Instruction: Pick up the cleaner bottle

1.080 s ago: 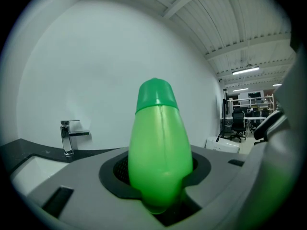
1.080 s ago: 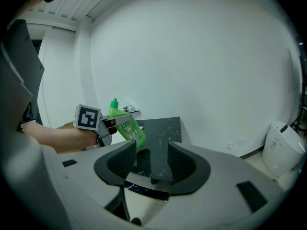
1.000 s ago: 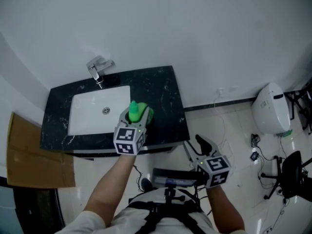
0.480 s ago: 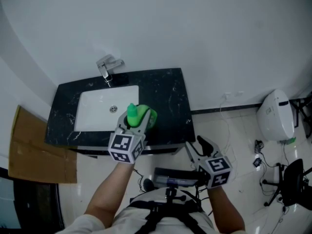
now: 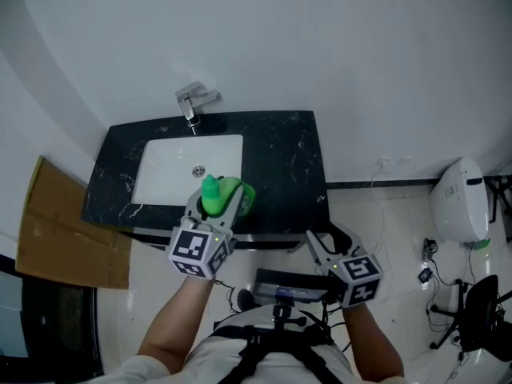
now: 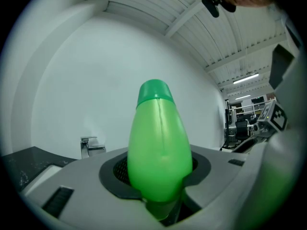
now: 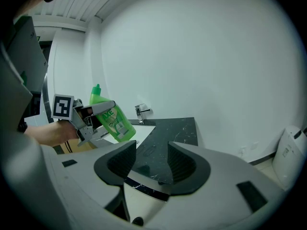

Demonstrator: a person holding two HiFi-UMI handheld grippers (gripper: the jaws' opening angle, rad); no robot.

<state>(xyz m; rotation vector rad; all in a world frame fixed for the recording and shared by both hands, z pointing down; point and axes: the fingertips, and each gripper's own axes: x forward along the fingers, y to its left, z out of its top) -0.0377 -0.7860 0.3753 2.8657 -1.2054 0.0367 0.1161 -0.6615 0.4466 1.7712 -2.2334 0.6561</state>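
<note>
black counter [image 5: 280, 158] with white sink [image 5: 172, 170] lies below cleaner bottle [image 5: 228, 197].

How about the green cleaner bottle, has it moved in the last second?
Yes. The cleaner bottle, in the left hand-held gripper, has drawn away from the faucet toward the counter's front edge and slightly left.

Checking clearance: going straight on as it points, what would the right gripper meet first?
Probably the black countertop; nothing nearer shows between the open jaws of the right gripper; depth unclear.
</note>
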